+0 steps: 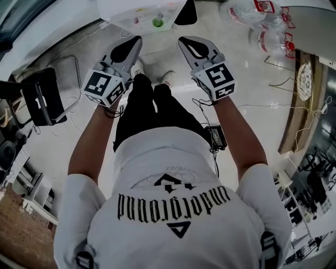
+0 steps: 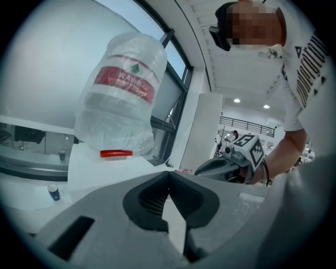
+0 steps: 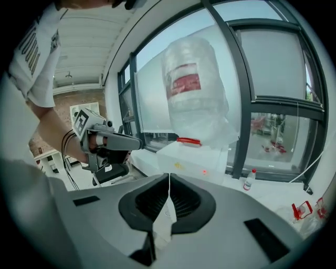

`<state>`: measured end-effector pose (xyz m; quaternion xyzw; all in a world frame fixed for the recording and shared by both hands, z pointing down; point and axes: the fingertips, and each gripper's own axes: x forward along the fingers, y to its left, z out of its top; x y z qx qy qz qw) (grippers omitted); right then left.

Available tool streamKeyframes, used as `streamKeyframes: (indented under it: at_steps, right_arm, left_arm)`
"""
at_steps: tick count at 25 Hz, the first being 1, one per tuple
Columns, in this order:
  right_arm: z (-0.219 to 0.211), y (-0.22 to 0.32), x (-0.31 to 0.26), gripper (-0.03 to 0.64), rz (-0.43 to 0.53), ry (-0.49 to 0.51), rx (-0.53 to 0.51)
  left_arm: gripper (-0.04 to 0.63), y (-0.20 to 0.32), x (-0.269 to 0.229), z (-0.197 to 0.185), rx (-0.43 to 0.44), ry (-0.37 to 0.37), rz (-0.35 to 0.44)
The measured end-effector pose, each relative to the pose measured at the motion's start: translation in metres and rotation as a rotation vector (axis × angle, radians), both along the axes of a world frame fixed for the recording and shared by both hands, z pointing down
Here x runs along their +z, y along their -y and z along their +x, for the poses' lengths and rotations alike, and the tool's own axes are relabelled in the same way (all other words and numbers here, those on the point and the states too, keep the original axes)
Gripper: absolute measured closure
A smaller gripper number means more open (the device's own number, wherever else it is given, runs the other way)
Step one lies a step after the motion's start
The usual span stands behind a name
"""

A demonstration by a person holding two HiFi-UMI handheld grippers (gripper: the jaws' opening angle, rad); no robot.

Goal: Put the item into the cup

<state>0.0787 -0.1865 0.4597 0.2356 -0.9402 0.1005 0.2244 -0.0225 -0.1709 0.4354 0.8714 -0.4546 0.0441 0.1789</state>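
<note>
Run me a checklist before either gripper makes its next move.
1. Left gripper empty: ok, jaws together on nothing.
2. Right gripper empty: ok, jaws together on nothing.
3. Jaws apart for a pickup: not ok, both are shut.
4. Grippers apart from each other: ok, a gap shows between them in the head view.
5. Cup found: cannot tell; the small things on the white surface are too small to name.
6. Item found: cannot tell, for the same reason.

a small green round thing (image 1: 157, 22) sits on the white counter (image 1: 116, 10) at the head view's top edge, with a tiny reddish item (image 1: 136, 20) just to its left; both too small to tell more.
</note>
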Motion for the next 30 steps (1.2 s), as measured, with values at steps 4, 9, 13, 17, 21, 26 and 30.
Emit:
streamKeyframes:
  at_steps: [4, 9, 13, 17, 21, 26, 30]
  right_arm:
    - [0.007, -0.019, -0.039, 0.598, 0.027, 0.018, -0.017]
    - [0.019, -0.032, -0.087, 0.6, 0.066, 0.048, -0.012]
    - [0.026, -0.042, -0.116, 0.6, 0.076, 0.058, -0.02]
    - [0.033, -0.049, -0.143, 0.6, 0.094, 0.081, -0.037]
    - [0.048, -0.051, -0.165, 0.6, 0.094, 0.096, -0.013]
    - [0.054, -0.059, -0.194, 0.6, 0.13, 0.111, -0.025]
    - [0.063, -0.06, -0.207, 0.6, 0.151, 0.127, -0.018]
  left_arm:
    - [0.58, -0.016, -0.042, 0.012, 0.023, -0.008, 0.025]
    - [0.581, -0.029, -0.092, 0.025, 0.038, -0.035, 0.076]
    - [0.58, -0.04, -0.121, 0.035, 0.086, -0.044, 0.095]
    - [0.581, -0.05, -0.142, 0.04, 0.097, -0.04, 0.115]
    - [0.581, -0.058, -0.158, 0.039, 0.091, -0.035, 0.117]
    - [0.58, -0.06, -0.188, 0.037, 0.074, -0.041, 0.143]
    - [0.581, -0.057, -0.201, 0.047, 0.081, -0.034, 0.164]
